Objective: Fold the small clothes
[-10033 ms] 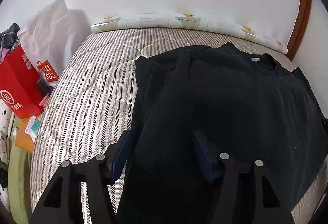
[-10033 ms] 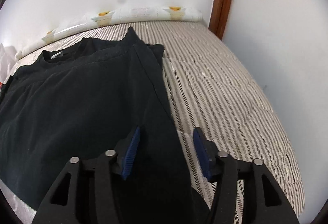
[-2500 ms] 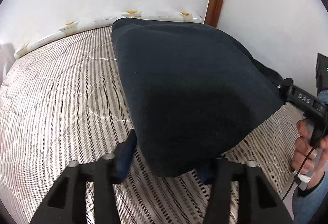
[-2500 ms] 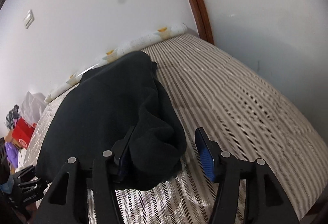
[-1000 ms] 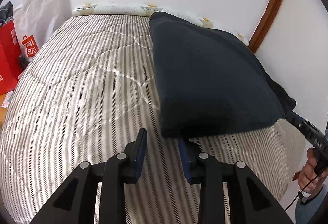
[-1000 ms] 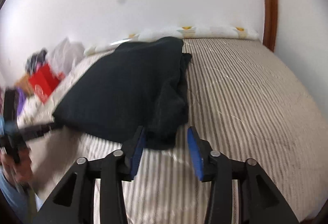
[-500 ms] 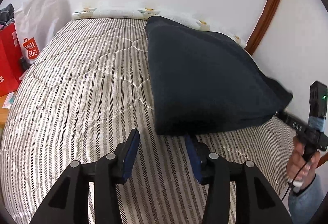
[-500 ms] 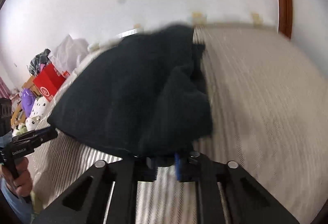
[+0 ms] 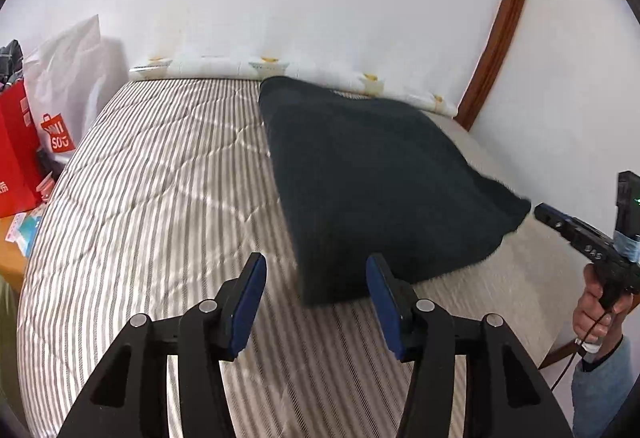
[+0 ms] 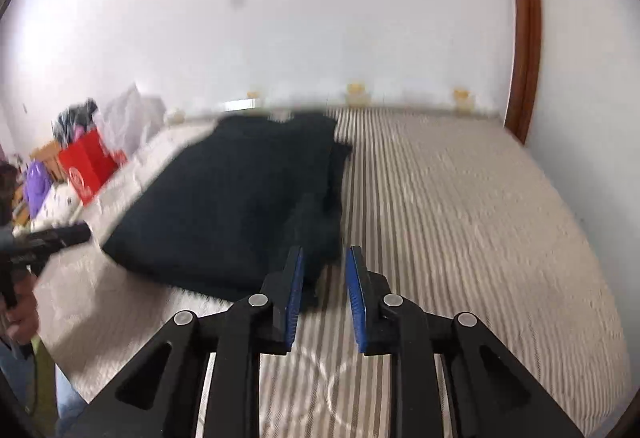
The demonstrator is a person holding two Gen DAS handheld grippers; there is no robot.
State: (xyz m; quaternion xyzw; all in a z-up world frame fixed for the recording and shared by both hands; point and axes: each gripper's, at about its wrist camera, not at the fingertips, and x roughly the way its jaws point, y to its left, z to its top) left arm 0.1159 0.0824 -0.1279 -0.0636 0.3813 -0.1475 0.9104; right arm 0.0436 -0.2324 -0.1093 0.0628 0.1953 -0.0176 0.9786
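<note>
A black garment (image 9: 376, 173) lies folded into a rough rectangle on the striped mattress (image 9: 160, 197). My left gripper (image 9: 314, 302) is open and empty, just short of the garment's near corner. In the right wrist view the same garment (image 10: 240, 197) lies ahead and to the left. My right gripper (image 10: 322, 290) is open with a narrow gap and holds nothing, at the garment's near right corner. The right gripper also shows at the right edge of the left wrist view (image 9: 576, 234), held in a hand.
A red shopping bag (image 9: 16, 153) and a white bag (image 9: 76, 77) stand left of the bed. A white wall and a brown door frame (image 9: 500, 21) are behind. More clutter (image 10: 60, 165) lies left of the bed. Bare mattress lies on both sides of the garment.
Both grippers have let go of the garment, which now lies flat. The left jaws have opened wider and pulled back. The right gripper, shut on the cloth half a second ago, has opened.
</note>
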